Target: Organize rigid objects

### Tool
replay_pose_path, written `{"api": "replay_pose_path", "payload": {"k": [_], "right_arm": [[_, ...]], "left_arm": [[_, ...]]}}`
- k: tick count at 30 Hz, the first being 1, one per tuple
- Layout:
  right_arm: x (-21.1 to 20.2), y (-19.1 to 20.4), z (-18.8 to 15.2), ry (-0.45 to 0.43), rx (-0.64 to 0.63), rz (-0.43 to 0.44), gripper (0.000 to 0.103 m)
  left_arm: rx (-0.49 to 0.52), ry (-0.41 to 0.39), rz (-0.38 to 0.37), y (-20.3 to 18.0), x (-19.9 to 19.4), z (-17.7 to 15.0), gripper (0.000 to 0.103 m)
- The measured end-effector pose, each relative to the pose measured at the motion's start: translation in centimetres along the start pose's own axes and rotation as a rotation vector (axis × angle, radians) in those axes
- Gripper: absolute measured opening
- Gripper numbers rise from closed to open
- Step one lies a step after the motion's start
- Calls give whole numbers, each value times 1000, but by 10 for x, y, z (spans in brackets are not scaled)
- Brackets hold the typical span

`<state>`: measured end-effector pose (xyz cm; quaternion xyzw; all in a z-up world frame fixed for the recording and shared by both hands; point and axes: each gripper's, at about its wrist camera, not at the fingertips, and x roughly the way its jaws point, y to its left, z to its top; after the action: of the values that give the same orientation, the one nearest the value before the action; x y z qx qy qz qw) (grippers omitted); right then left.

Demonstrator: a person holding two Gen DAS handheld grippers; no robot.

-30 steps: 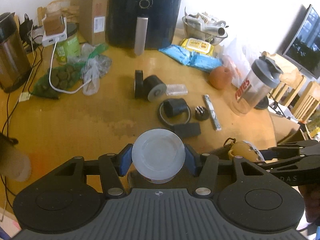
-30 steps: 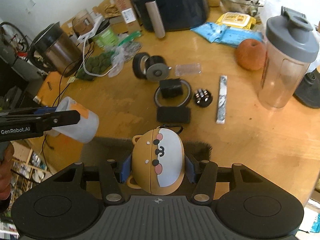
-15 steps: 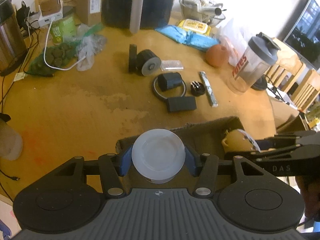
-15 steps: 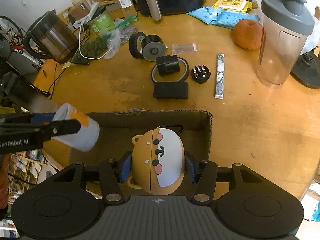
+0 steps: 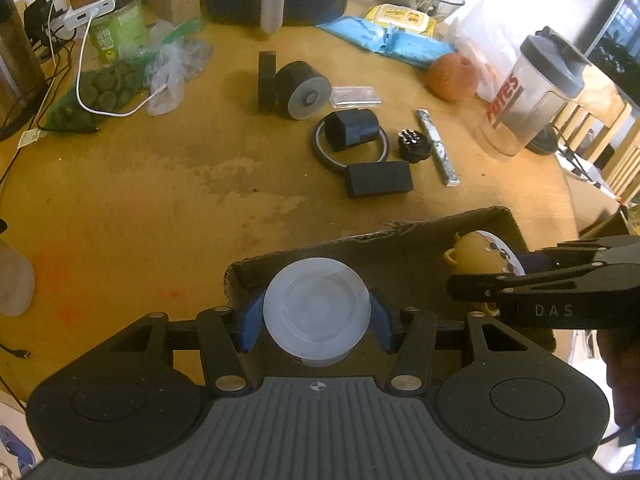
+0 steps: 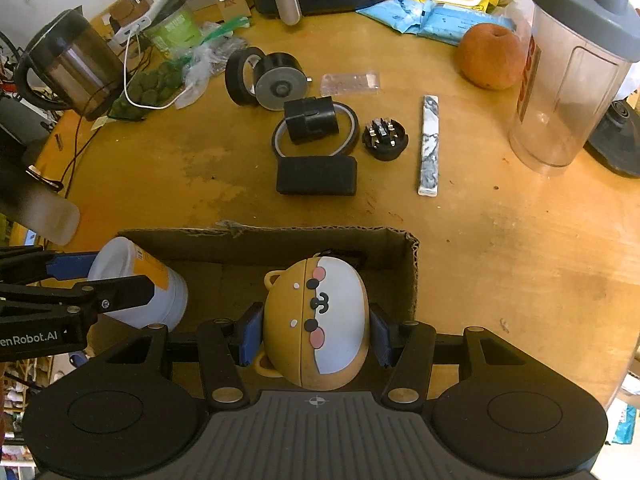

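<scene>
Two objects are held over the cardboard box (image 6: 412,276), evidently for placing inside. The left gripper (image 5: 316,316) is clamped on a white lidded tub (image 5: 316,308); the right gripper (image 6: 316,334) is clamped on a bear-faced case (image 6: 316,320). Both are pitched steeply downward so the loads clear the box walls. Nothing else can be made out inside the box. Several black parts are left on the wooden table (image 6: 500,240) beyond it.

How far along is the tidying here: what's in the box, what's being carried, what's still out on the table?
Done: nothing visibly rests in the cardboard box yet. In hand: the left gripper is shut on a white tub, and the right gripper on a bear-faced case, both over the box. Left: the tape roll, black block, round black part and marbled bar remain on the table.
</scene>
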<state>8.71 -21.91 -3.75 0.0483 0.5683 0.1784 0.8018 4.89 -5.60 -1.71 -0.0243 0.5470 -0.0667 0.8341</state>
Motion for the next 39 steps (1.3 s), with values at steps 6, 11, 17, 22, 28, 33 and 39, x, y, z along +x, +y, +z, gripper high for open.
{"api": "replay_pose_path", "payload": {"k": [6,11,17,22,28,33,39], "right_arm": [[4,2,0,-4,6,-2,57],[7,1,2,6,9,6,58],[1,3,5,-9,4,60,85],[-13,6,8,-31,3,96,98],[-43,5,12,-22,-3,84,100],[-84,-4,18,-7,-23,45,103],[-124,-22,26,-18,-25,-3,103]], "left_arm": [[-15,6,12,2,7,4,53],[-17,-3,37,1,9,5,53],[-8,7,54,0,9,9,53],[-22,14,46,0,3,10,53],[-28,22,31,-1,-21,15,53],[5,3,45,-6,-42,23,53],[4,-61,33,-15,-56,26,55]]}}
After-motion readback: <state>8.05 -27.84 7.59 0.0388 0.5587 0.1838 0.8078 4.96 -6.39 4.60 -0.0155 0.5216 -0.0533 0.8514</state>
